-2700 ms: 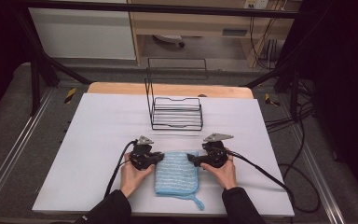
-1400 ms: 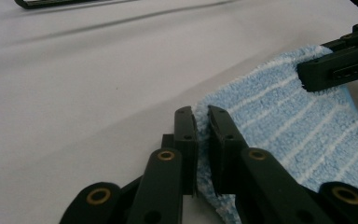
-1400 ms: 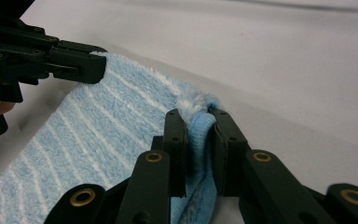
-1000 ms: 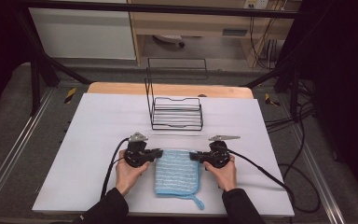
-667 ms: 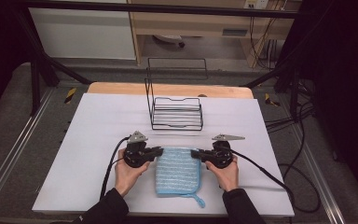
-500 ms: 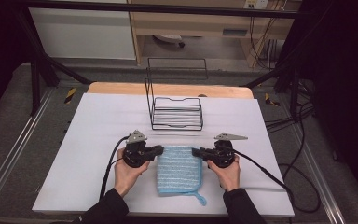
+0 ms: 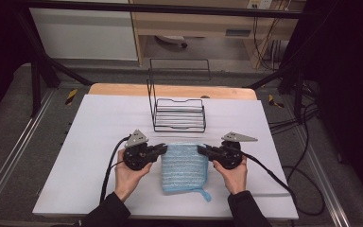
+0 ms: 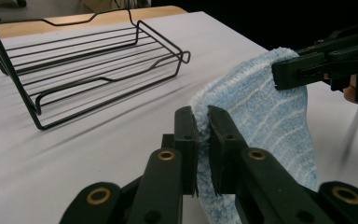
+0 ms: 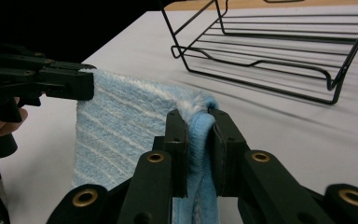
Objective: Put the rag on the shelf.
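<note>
A white sheet (image 7: 99,142) covers the desk, whose wooden edge (image 7: 123,89) shows at the far side. Grey carpet (image 7: 9,123) lies around it, crossed by metal rails (image 7: 16,156). Behind stand a white cabinet (image 7: 85,30) and a wooden shelf (image 7: 194,23). Black cables (image 7: 307,142) trail at right.

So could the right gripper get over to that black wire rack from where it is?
Probably yes: the table between the right gripper and the wire rack is bare. But its jaws are clamped on the blue towel, so the towel would come along.
</note>
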Available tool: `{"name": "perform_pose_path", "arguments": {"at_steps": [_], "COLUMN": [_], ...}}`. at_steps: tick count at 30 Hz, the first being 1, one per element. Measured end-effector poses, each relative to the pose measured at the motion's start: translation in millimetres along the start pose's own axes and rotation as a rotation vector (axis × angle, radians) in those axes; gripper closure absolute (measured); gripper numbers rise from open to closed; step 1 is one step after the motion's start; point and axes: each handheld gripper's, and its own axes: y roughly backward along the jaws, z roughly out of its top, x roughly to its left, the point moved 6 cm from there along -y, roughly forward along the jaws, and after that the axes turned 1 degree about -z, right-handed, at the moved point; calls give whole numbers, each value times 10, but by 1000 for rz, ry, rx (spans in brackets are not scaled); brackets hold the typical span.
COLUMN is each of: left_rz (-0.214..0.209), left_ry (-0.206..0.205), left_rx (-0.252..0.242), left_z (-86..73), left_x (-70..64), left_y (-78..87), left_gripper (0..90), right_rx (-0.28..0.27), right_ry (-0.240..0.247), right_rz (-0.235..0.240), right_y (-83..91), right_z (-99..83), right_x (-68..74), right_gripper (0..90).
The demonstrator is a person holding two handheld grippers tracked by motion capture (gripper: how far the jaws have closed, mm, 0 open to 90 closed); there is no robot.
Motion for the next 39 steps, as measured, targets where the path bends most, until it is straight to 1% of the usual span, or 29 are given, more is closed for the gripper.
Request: {"name": "perform_pose_path", "arguments": {"at_steps": [2, 7, 11, 16, 19, 26, 34, 39], "left_rz": [-4, 1, 1, -3, -3, -4, -2, 2], "left_ry": [-2, -20, -24, -32, -38, -50, -68, -73], "left_rx": [-11, -40, -65, -85, -96, -129, -167, -200], "left_z": [28, 96, 149, 202, 235, 325, 467, 567], "left_x": [-16, -62, -91, -128, -144, -187, -210, -211], "left_y": [22, 83, 126, 175, 197, 253, 323, 361], "left_gripper": [826, 827, 828, 828, 828, 828, 828, 828], "right_rx": [-11, -42, -74, -101, -115, -155, -200, -228], "right_ry": [-2, 23, 42, 50, 66, 85, 110, 128], "right_rz": [0, -9, -14, -17, -22, -30, -43, -57], "right_y": [23, 74, 122, 171, 202, 278, 365, 398], "right_z": [24, 80, 132, 183, 216, 311, 444, 531], "right_x": [18, 66, 110, 152, 172, 229, 305, 349], "right_gripper": [793, 796, 799, 799, 799, 800, 800, 801]}}
